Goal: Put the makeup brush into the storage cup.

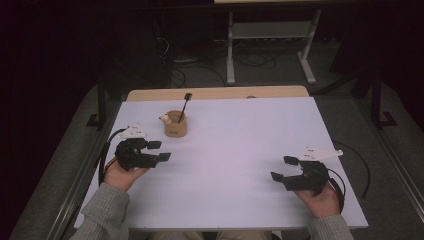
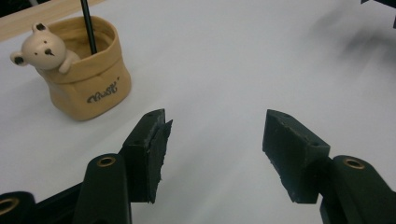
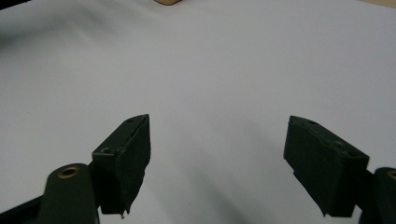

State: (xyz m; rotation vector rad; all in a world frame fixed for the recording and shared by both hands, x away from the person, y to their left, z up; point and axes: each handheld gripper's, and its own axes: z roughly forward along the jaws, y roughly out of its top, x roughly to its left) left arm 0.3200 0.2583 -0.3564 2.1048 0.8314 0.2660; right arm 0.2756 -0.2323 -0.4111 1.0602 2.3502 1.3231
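A small tan pouch-shaped holder with a cream bear figure peeking over its rim (image 1: 175,125) was seen standing upright on the white counter (image 1: 230,165), toward the far left, with a thin black stick with a square tip (image 1: 184,107) leaning out of it. The left claw (image 1: 159,151) was held just beside the holder, on its near side, jaws spread wide and empty; in the left gripper view the holder (image 2: 86,77) was seen up and to the left of the open jaws, not between them, with the stick (image 2: 88,25) rising from its mouth. The right claw (image 1: 283,169) was held well apart, near the right front of the counter, likewise wide open with nothing gripped. It was judged that the holder, being light and soft-sided, could be tipped or pushed away if a jaw were brought against its wall off-centre, and that the stick could be knocked out or levered against the rim if it were caught at an angle. A pinch on the bear figure (image 2: 41,48) rather than the body could be expected to slip. The counter was seen as a smooth, pale, bare sheet over a wooden top whose light edge (image 1: 215,93) showed at the far side. Beyond it, the room was dim, with grey carpet, a white metal desk frame (image 1: 272,47) and loose cables on the floor.
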